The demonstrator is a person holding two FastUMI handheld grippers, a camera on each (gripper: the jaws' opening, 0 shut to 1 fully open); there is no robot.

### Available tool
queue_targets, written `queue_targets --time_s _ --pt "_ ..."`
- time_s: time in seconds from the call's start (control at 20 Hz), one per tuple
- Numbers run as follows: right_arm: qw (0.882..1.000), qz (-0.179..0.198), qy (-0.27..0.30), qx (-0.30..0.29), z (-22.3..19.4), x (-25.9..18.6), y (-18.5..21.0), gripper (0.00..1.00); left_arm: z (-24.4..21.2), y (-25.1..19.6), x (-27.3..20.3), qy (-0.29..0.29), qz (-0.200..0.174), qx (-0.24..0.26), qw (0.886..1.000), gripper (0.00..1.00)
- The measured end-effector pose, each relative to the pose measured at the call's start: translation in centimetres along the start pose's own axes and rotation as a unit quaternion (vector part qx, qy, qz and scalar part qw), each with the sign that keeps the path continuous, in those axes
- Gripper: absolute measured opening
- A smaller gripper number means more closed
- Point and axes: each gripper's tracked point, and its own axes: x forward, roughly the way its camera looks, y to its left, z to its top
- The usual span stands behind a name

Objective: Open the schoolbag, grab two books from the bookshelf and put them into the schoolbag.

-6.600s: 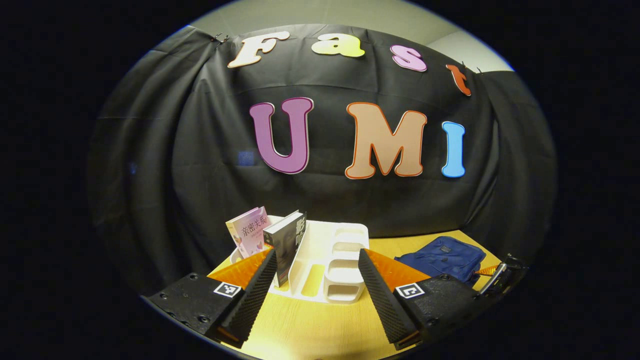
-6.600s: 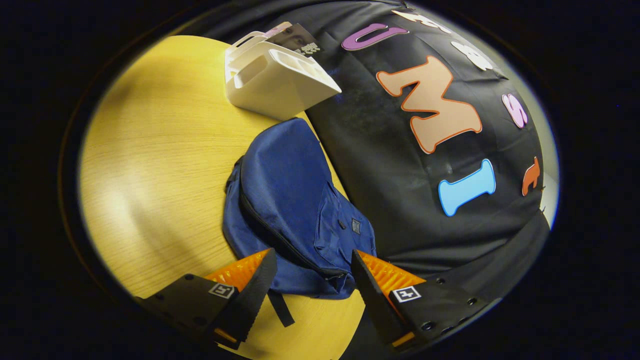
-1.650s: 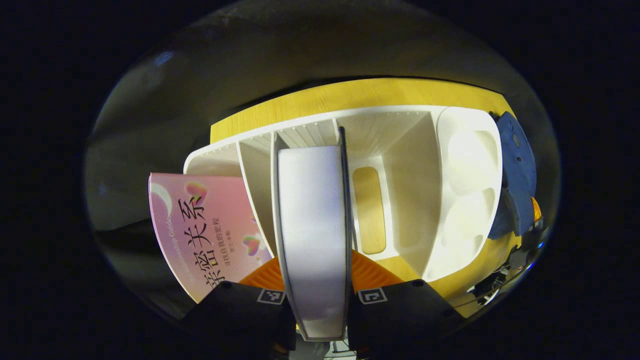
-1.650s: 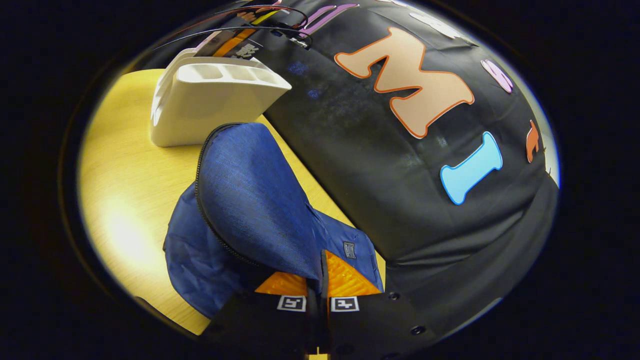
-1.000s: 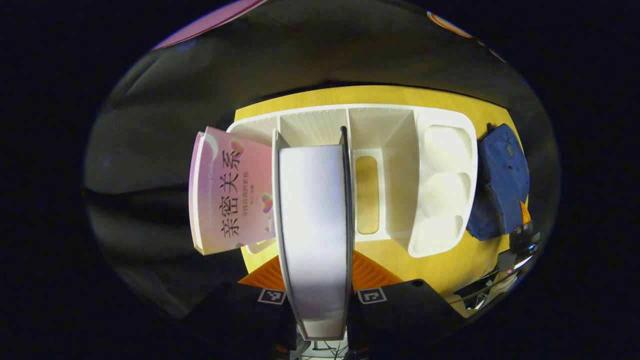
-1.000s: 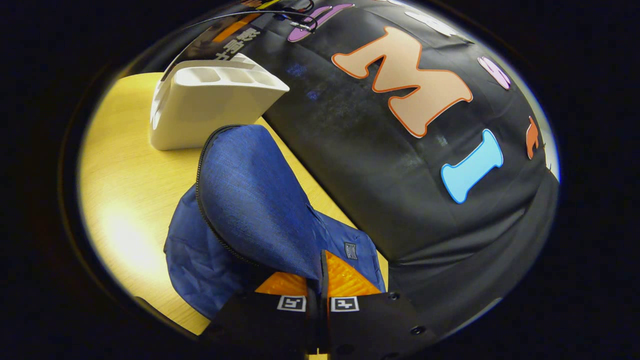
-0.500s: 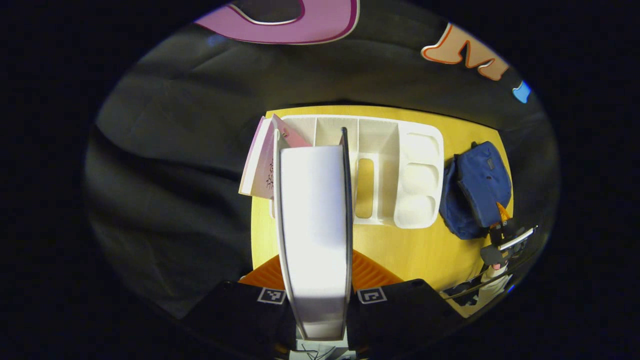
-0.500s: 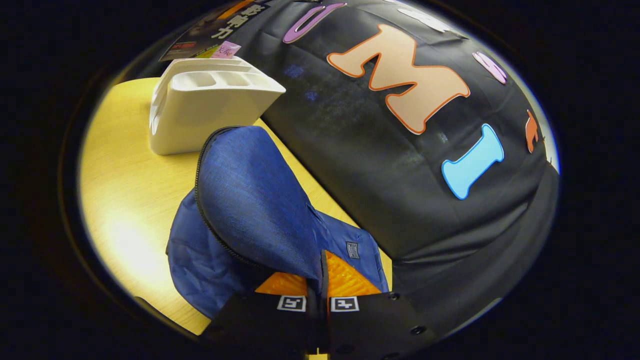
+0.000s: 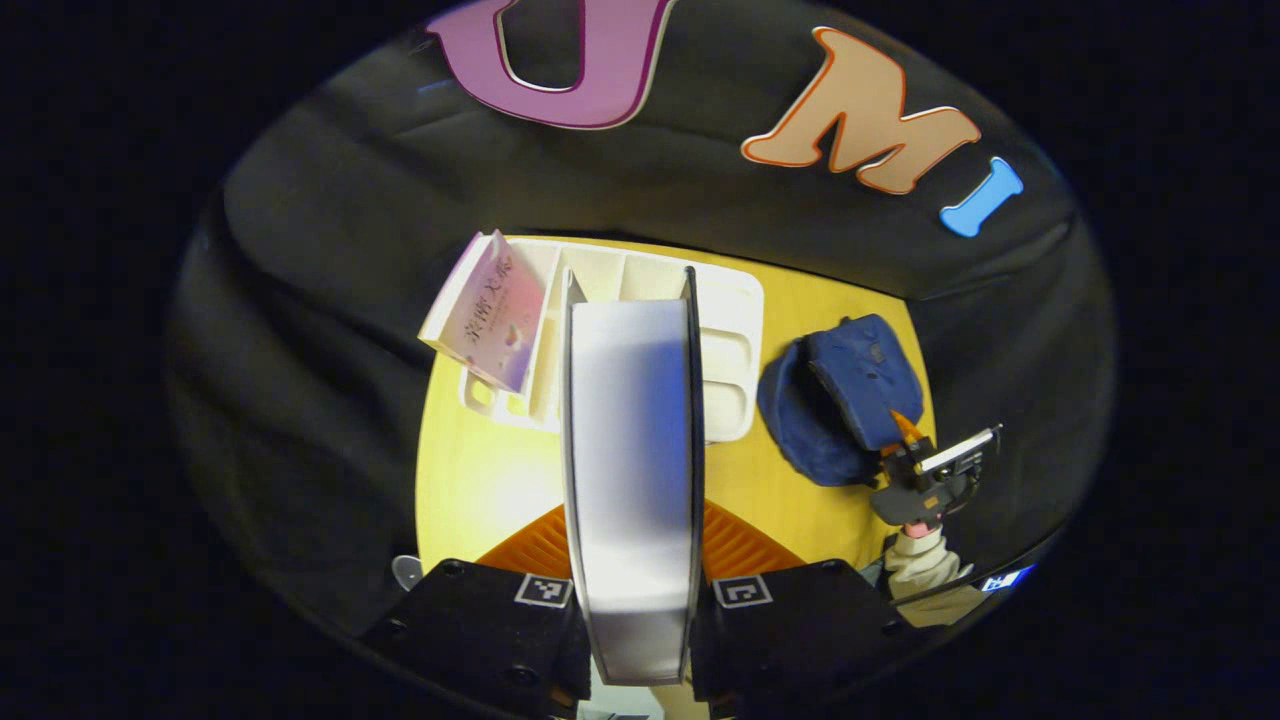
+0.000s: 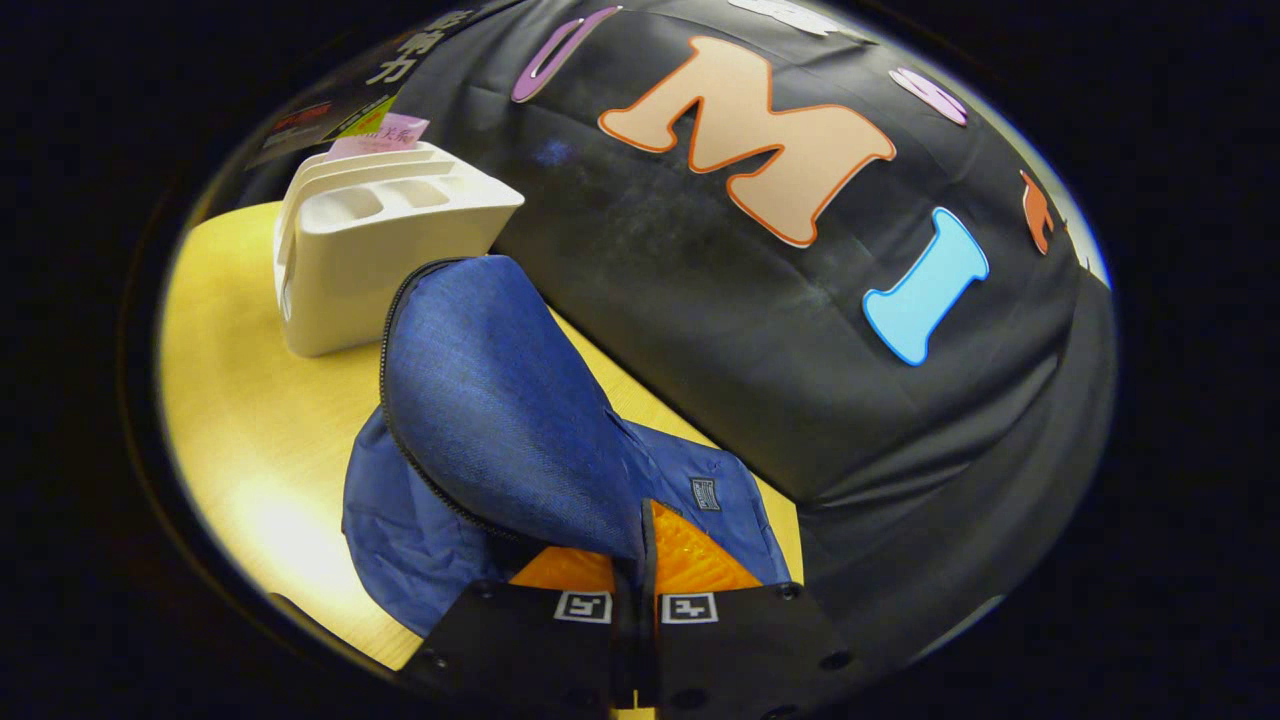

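Gripping book (image 9: 630, 470), left claw (image 9: 630, 585) hangs above bookshelf (image 9: 730, 330), pink book (image 9: 490, 320) leaning inside. Right claw (image 10: 637, 580) pinches schoolbag (image 10: 500, 400) flap on tabletop (image 10: 240, 420).

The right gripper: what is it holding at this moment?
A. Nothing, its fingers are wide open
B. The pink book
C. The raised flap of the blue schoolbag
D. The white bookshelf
C: in the right gripper view the right gripper is closed on the edge of the lifted flap of the blue schoolbag, while the pink book leans in the white bookshelf.
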Motion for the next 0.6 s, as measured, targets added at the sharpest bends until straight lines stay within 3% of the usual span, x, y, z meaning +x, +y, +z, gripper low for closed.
queue_targets --time_s 0.35,0.45,0.5,0.6 --pt "1.000 -0.003 -0.003 0.028 0.4 -0.4 -0.5 0.02 -2.1 -8.9 3.5 -0.037 -0.136 -0.011 0.990 0.34" --pt "0.999 -0.004 -0.006 0.040 0.6 -0.6 -0.8 0.02 -2.5 -10.5 5.6 -0.041 -0.153 -0.008 0.987 0.35" --pt "0.999 -0.005 -0.007 0.045 0.7 -0.6 -0.9 0.07 -2.7 -11.4 6.8 -0.042 -0.163 -0.009 0.986 0.36" --pt "0.999 -0.008 -0.010 0.050 0.8 -0.8 -1.1 0.04 -2.3 -13.6 9.2 -0.051 -0.190 -0.028 0.980 0.35"
